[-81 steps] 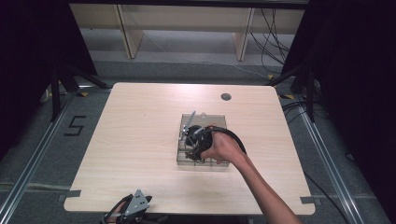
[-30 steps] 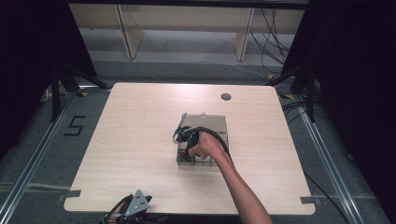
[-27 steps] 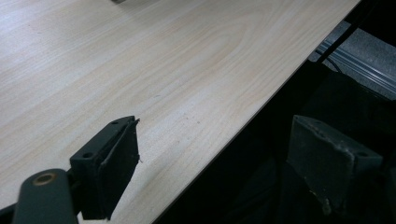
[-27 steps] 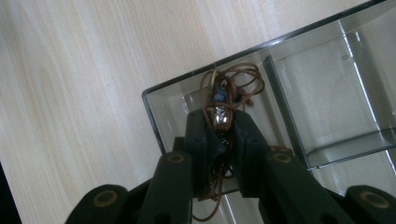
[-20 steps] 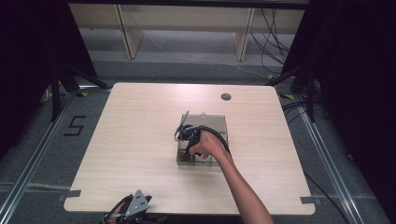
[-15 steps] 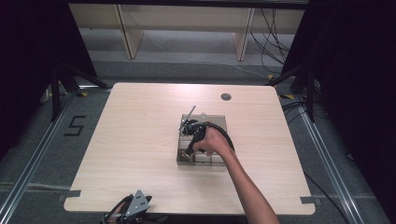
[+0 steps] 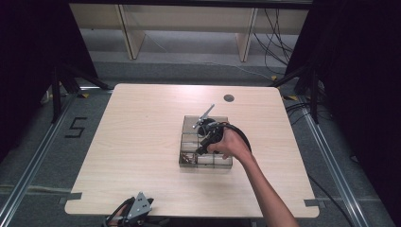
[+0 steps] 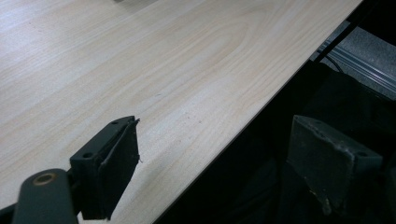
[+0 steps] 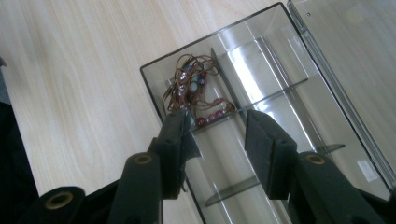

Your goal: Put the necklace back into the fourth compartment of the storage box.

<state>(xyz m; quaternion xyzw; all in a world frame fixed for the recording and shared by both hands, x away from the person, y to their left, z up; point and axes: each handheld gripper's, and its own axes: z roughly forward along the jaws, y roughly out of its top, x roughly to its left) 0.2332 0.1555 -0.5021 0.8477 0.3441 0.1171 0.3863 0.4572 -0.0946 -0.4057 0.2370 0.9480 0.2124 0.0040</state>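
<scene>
since a moment ago my right arm has swung a little to the right over the clear compartment box (image 7: 206, 144). left hand-held gripper (image 7: 137, 209) rests at the near edge of the surface (image 7: 142, 132), jaws apart and empty, parked out of the way i'd say. right hand-held gripper (image 9: 217, 140) hovers jaws apart, empty, just above the box, aimed at the beaded cord bracelets (image 9: 194, 91) bunched in its corner compartment.

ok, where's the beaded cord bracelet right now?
In the right gripper view, the beaded cord bracelet lies in a corner compartment of the clear divided box, just beyond the open right hand-held gripper; the high view puts that compartment at the box's near-left corner.
</scene>
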